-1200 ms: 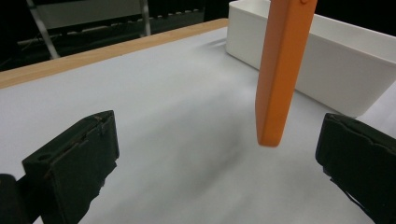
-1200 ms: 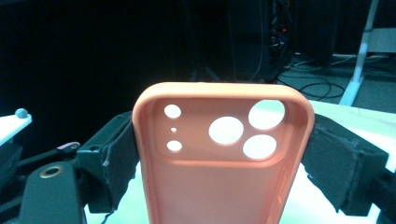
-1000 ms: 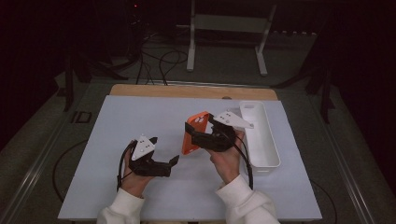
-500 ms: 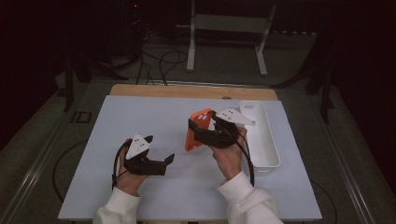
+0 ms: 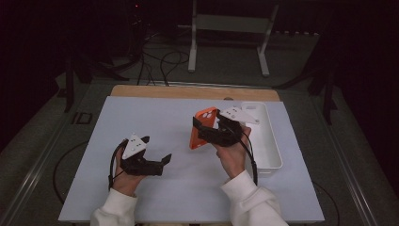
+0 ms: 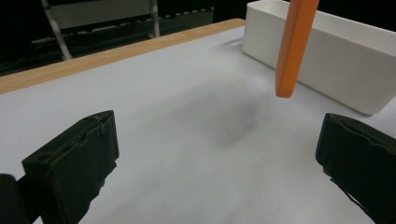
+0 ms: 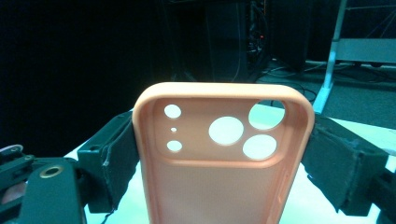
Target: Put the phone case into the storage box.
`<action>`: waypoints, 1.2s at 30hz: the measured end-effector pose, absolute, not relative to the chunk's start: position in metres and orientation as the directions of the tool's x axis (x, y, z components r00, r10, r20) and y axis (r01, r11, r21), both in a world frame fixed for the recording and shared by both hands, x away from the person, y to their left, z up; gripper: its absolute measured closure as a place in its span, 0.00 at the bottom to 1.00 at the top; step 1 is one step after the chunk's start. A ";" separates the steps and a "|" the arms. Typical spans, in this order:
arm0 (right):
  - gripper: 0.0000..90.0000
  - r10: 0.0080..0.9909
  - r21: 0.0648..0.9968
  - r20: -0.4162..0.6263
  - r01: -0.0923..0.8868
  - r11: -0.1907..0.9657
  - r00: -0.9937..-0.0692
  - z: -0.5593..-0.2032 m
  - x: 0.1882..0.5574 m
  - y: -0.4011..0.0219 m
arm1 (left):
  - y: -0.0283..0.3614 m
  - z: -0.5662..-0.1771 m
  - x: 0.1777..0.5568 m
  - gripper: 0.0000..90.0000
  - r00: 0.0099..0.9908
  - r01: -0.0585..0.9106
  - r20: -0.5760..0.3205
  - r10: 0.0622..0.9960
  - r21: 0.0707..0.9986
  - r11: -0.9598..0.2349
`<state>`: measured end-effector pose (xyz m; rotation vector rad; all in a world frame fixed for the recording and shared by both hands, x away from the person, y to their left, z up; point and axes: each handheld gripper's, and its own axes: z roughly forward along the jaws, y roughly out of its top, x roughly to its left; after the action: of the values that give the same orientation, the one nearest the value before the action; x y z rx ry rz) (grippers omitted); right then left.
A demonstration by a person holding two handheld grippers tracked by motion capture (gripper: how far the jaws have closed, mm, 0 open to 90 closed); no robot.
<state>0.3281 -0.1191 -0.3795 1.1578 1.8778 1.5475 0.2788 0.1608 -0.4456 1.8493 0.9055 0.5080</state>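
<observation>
An orange phone case with camera cut-outs is held upright above the white tabletop, right of the middle. My right gripper is shut on the case's two long edges. In the right gripper view the case stands between the black pads, its cut-outs at the top. My left gripper rests low over the table at the front left, jaws wide open with nothing between them. In the left gripper view the case's lower end hangs ahead to the right.
A long white bin lies on the table just right of the held case; its near wall shows in the left gripper view. A wooden strip edges the table's far side. Beyond it are a metal stand and floor cables.
My left gripper has drifted slightly to the left over the table. The right gripper keeps its hold on the orange case, almost still.
</observation>
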 end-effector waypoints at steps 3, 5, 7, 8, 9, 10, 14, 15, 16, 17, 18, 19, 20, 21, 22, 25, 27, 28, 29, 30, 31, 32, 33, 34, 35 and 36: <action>0.18 0.820 0.946 0.167 0.323 0.024 -0.547 -0.380 0.329 -0.120 | 0.163 -0.446 0.279 0.00 0.632 0.364 -0.049 0.773 0.900 -0.241; 0.18 0.824 0.946 0.164 0.322 0.023 -0.542 -0.380 0.331 -0.121 | 0.164 -0.446 0.279 0.00 0.629 0.366 -0.050 0.776 0.899 -0.239; 0.18 0.825 0.946 0.162 0.322 0.026 -0.542 -0.380 0.331 -0.121 | 0.166 -0.446 0.279 0.00 0.628 0.367 -0.049 0.776 0.898 -0.241; 0.18 0.827 0.946 0.161 0.322 0.026 -0.539 -0.379 0.332 -0.122 | 0.167 -0.446 0.279 0.00 0.625 0.371 -0.051 0.779 0.898 -0.239; 0.18 0.827 0.946 0.161 0.322 0.026 -0.539 -0.379 0.332 -0.122 | 0.167 -0.446 0.279 0.00 0.625 0.371 -0.051 0.779 0.898 -0.239; 0.18 0.829 0.947 0.158 0.321 0.027 -0.537 -0.379 0.333 -0.122 | 0.168 -0.446 0.279 0.00 0.627 0.372 -0.051 0.778 0.896 -0.241; 0.18 0.832 0.946 0.154 0.322 0.030 -0.533 -0.379 0.335 -0.123 | 0.170 -0.447 0.279 0.00 0.631 0.374 -0.050 0.775 0.894 -0.247; 0.18 0.832 0.946 0.154 0.322 0.030 -0.533 -0.379 0.335 -0.123 | 0.170 -0.447 0.279 0.00 0.631 0.374 -0.050 0.775 0.894 -0.247; 0.18 0.834 0.946 0.153 0.322 0.032 -0.531 -0.379 0.335 -0.124 | 0.171 -0.448 0.278 0.00 0.634 0.373 -0.049 0.772 0.893 -0.250; 0.18 0.834 0.946 0.153 0.322 0.032 -0.531 -0.379 0.335 -0.124 | 0.171 -0.448 0.278 0.00 0.634 0.373 -0.049 0.772 0.893 -0.250; 0.18 0.835 0.946 0.150 0.321 0.034 -0.530 -0.379 0.336 -0.125 | 0.173 -0.449 0.278 0.00 0.636 0.373 -0.053 0.770 0.895 -0.247; 0.18 0.836 0.947 0.149 0.321 0.034 -0.528 -0.379 0.337 -0.126 | 0.173 -0.449 0.278 0.00 0.636 0.373 -0.053 0.770 0.895 -0.247; 0.18 0.837 0.946 0.150 0.322 0.033 -0.526 -0.379 0.337 -0.126 | 0.176 -0.450 0.276 0.00 0.638 0.371 -0.056 0.768 0.896 -0.243; 0.18 0.837 0.946 0.150 0.322 0.033 -0.526 -0.379 0.337 -0.126 | 0.176 -0.450 0.276 0.00 0.638 0.371 -0.056 0.768 0.896 -0.243; 0.18 0.838 0.946 0.149 0.323 0.034 -0.525 -0.379 0.338 -0.127 | 0.179 -0.452 0.275 0.00 0.640 0.371 -0.055 0.766 0.895 -0.246; 0.18 0.840 0.946 0.147 0.321 0.034 -0.523 -0.379 0.339 -0.128 | 0.183 -0.455 0.274 0.00 0.643 0.370 -0.058 0.764 0.897 -0.243; 0.18 0.842 0.946 0.145 0.321 0.036 -0.520 -0.379 0.339 -0.129 | 0.187 -0.457 0.271 0.00 0.640 0.364 -0.052 0.767 0.899 -0.242; 0.18 0.843 0.947 0.143 0.319 0.035 -0.518 -0.378 0.340 -0.130 | 0.192 -0.460 0.270 0.00 0.642 0.367 -0.057 0.764 0.898 -0.241; 0.18 0.843 0.947 0.143 0.319 0.035 -0.518 -0.378 0.340 -0.130 | 0.192 -0.460 0.270 0.00 0.642 0.367 -0.057 0.764 0.898 -0.241; 0.18 0.845 0.948 0.141 0.317 0.036 -0.516 -0.377 0.341 -0.131 | 0.197 -0.464 0.268 0.00 0.642 0.366 -0.050 0.765 0.897 -0.249; 0.18 0.845 0.948 0.141 0.317 0.036 -0.516 -0.377 0.341 -0.131 | 0.197 -0.464 0.268 0.00 0.642 0.366 -0.050 0.765 0.897 -0.249; 0.18 0.847 0.948 0.141 0.316 0.034 -0.513 -0.377 0.342 -0.131 | 0.202 -0.467 0.265 0.00 0.636 0.360 -0.046 0.770 0.900 -0.244; 0.18 0.847 0.948 0.141 0.316 0.034 -0.513 -0.377 0.342 -0.131 | 0.202 -0.467 0.265 0.00 0.636 0.360 -0.046 0.770 0.900 -0.244; 0.18 0.849 0.948 0.139 0.316 0.034 -0.510 -0.376 0.342 -0.132 | 0.206 -0.469 0.263 0.00 0.638 0.355 -0.047 0.769 0.904 -0.239; 0.18 0.849 0.948 0.139 0.316 0.034 -0.510 -0.376 0.342 -0.132 | 0.206 -0.469 0.263 0.00 0.638 0.355 -0.047 0.769 0.904 -0.239; 0.18 0.850 0.949 0.135 0.314 0.037 -0.509 -0.375 0.343 -0.132 | 0.210 -0.471 0.261 0.00 0.642 0.352 -0.048 0.765 0.905 -0.238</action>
<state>0.3429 -0.1316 -0.3751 1.1727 1.8460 1.4859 0.2605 0.2098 -0.4710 1.8388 0.8916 0.5047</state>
